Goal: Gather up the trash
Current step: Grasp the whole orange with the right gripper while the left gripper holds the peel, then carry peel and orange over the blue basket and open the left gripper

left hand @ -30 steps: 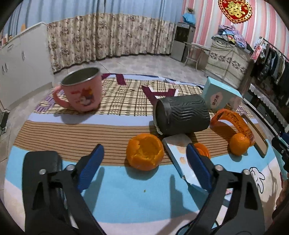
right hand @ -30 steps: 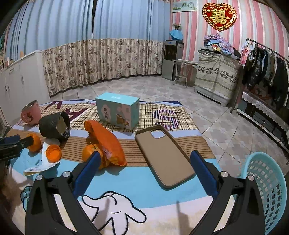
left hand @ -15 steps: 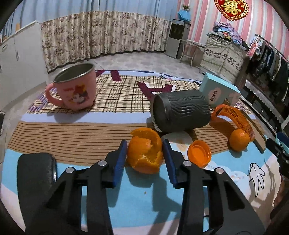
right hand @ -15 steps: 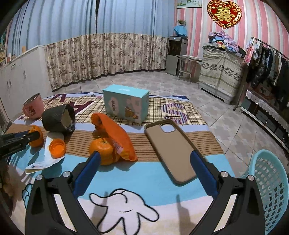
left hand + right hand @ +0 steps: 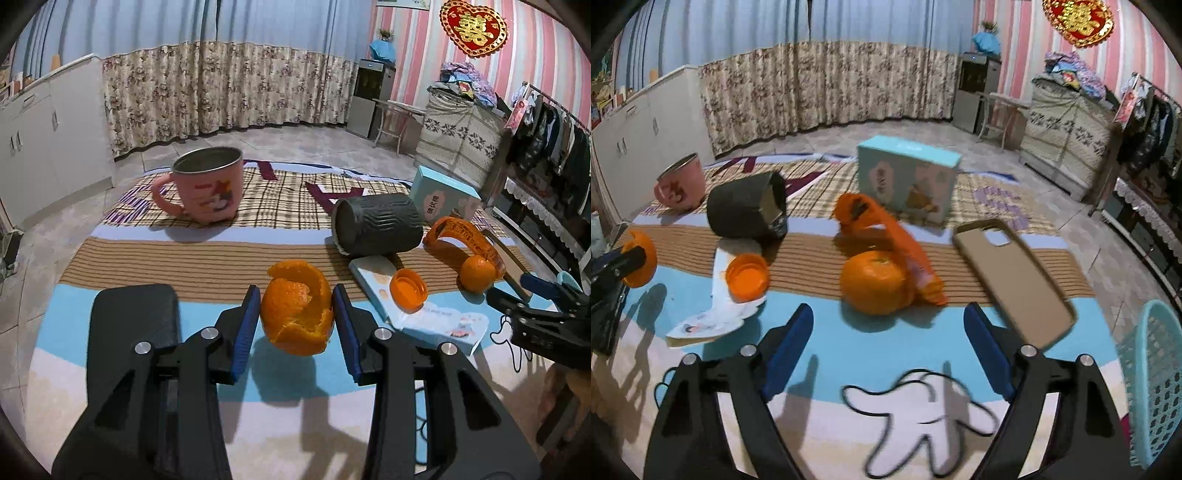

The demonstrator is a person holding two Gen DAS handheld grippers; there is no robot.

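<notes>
My left gripper (image 5: 295, 325) is shut on an orange peel (image 5: 297, 306) and holds it lifted above the mat; the peel also shows at the left edge of the right wrist view (image 5: 641, 258). My right gripper (image 5: 888, 347) is open and empty, just in front of a whole orange (image 5: 873, 282) lying beside an orange wrapper (image 5: 905, 243). An orange cap (image 5: 746, 273) rests on a torn paper packet (image 5: 713, 314). A light blue basket (image 5: 1156, 384) stands at the right edge.
A pink mug (image 5: 207, 184), a black ribbed cylinder on its side (image 5: 376, 229), a teal box (image 5: 908, 177) and a tan phone case (image 5: 1015, 277) lie on the mat. A black pad (image 5: 133, 325) lies at the left.
My left gripper closed on the orange peel and lifted it off the mat. My right gripper moved forward and left toward the whole orange, still open.
</notes>
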